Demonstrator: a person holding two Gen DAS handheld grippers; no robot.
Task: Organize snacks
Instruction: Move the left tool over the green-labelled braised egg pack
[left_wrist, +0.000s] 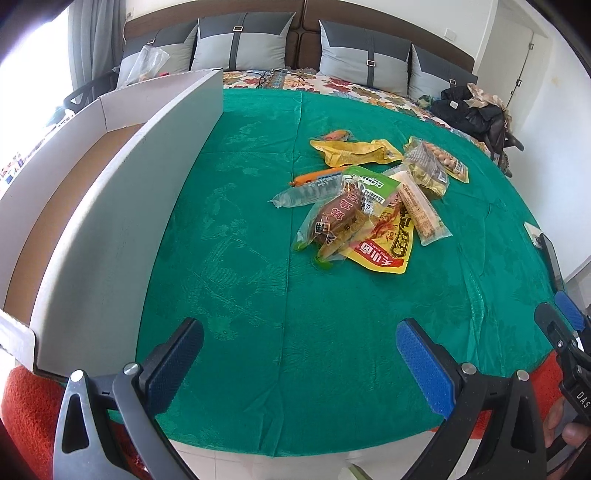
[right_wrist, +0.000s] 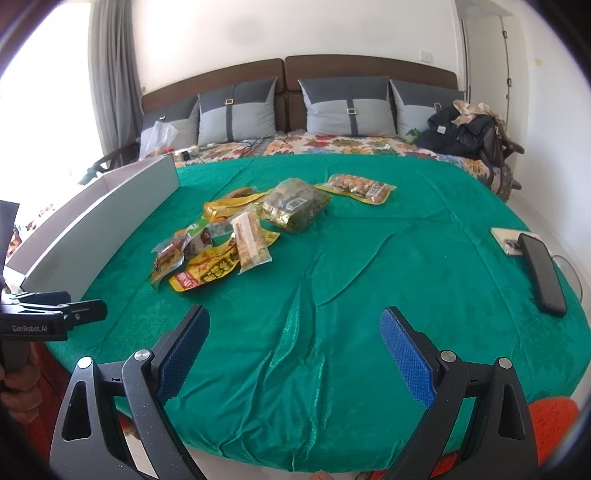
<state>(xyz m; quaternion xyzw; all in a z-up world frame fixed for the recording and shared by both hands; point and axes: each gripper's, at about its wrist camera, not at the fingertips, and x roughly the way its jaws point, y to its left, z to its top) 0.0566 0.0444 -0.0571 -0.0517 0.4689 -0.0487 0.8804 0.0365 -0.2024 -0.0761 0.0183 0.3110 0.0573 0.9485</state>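
A heap of snack packets (left_wrist: 365, 206) lies on the green cloth (left_wrist: 258, 295): yellow and red bags, a brown bar, an orange sausage (left_wrist: 317, 176) and a peanut pack (left_wrist: 443, 157). The same heap of snack packets (right_wrist: 229, 240) shows left of centre in the right wrist view, with the peanut pack (right_wrist: 358, 187) farther back. A white cardboard box (left_wrist: 110, 206) with an open top stands at the left, nothing visible inside it. My left gripper (left_wrist: 299, 350) hangs open above the near cloth. My right gripper (right_wrist: 293, 339) is open too, holding nothing.
Two phones (right_wrist: 532, 258) lie on the cloth at the right edge. Grey pillows (right_wrist: 347, 107), a clear bag (right_wrist: 157, 138) and a pile of dark clothes (right_wrist: 465, 129) sit at the back. An orange towel (left_wrist: 33, 410) pokes out under the near edge.
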